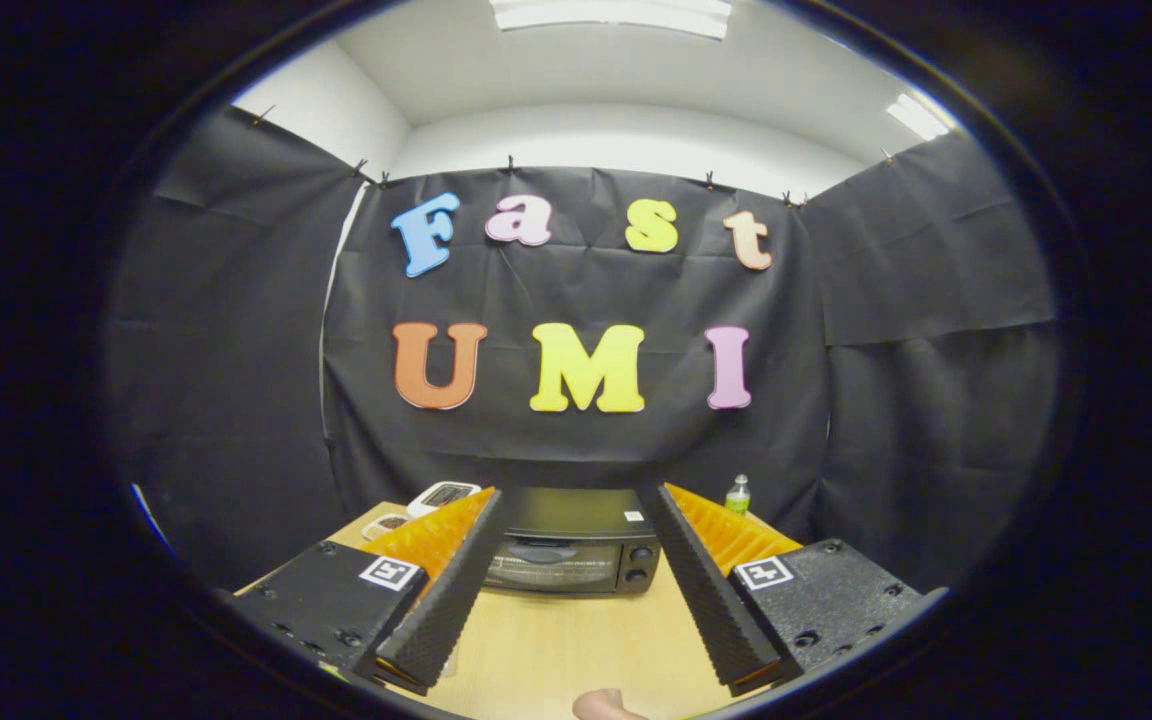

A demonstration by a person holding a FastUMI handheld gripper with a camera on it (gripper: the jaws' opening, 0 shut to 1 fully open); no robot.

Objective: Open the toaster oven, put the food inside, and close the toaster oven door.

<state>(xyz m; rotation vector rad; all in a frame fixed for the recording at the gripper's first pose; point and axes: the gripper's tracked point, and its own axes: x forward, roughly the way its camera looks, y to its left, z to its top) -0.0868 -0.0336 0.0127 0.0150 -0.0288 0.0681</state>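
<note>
Fingertip of hand [608,705] at near table [576,640] edge. Gripper [576,510] fingers spread wide apart, gripping nothing. Toaster oven [572,545] just beyond, framed between fingers, door closed. Plate with food [385,524] and small white device [444,496] left of oven; green-capped bottle [737,494] behind on right.

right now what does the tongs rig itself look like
The tongs are two long, wedge-shaped fingers with ridged, sawtooth inner faces. Each rides on a black block with screw holes and a square black-and-white tag on top. No cables or sleeves are visible.
</note>
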